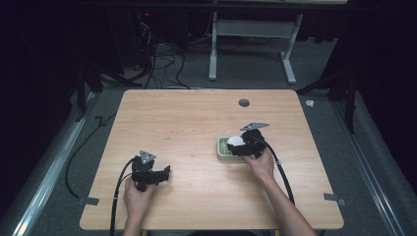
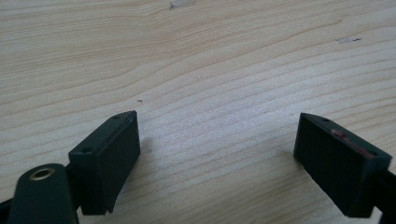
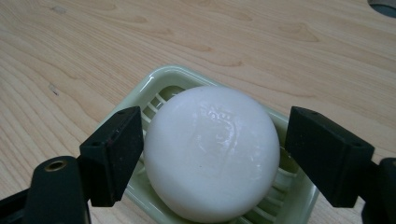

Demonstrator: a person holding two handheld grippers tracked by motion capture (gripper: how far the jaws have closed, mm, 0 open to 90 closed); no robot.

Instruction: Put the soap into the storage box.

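At the left of the pale wood-grain bench point(image 1: 196, 123), a person's left hand point(image 1: 136, 195) holds the left tongs point(image 1: 165, 173) low over bare boards near the front edge, a black cable point(image 1: 118, 196) trailing back toward the person. In the left gripper view the left tongs point(image 2: 217, 158) stand wide open, their two black jaws well apart with nothing but wood grain between them.

Farther right, near the middle of the bench, sits a pale green slatted plastic soap dish point(image 1: 222, 150) with a round white bar of soap point(image 1: 235, 140) lying in it. The right hand point(image 1: 260, 164) brings the right tongs point(image 1: 242, 146) over the dish from the person's side. In the right gripper view the right tongs point(image 3: 212, 149) are open around the soap point(image 3: 212, 151), one jaw just beside each flank of the bar; whether the pads touch it cannot be told. The soap rests on the slats of the dish point(image 3: 154, 86), its top faintly embossed.

Beyond it, toward the far edge, a small round grey grommet point(image 1: 244, 103) is set in the benchtop.
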